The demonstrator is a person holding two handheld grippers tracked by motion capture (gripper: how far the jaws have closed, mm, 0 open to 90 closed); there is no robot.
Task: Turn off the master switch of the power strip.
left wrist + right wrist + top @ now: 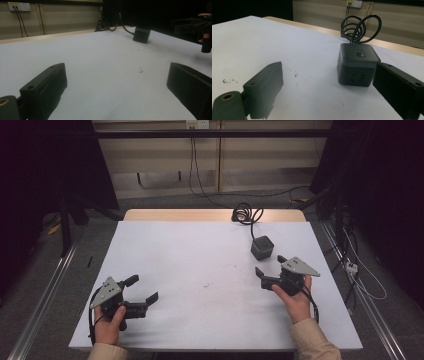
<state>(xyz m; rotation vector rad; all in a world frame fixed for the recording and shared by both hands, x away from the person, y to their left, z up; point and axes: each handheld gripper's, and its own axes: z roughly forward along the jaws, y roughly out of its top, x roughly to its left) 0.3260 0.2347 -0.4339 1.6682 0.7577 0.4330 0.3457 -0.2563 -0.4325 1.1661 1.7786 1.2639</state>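
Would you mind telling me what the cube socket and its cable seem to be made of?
Cube socket: probably moulded plastic, dark grey and matte, with rounded edges, a soft sheen on top and clean-cut slots. Cable: likely rubber or PVC sheathing, black and slightly glossy, holding loose coils.

White table [200,255], dark cube socket [262,247], coiled black cable [246,213]

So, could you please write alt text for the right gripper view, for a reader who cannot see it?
A dark cube-shaped power socket with a button on top stands on a white table, just ahead of the right gripper, whose black jaws are open and hold nothing. Its coiled black cable loops behind it, near the table's far edge.
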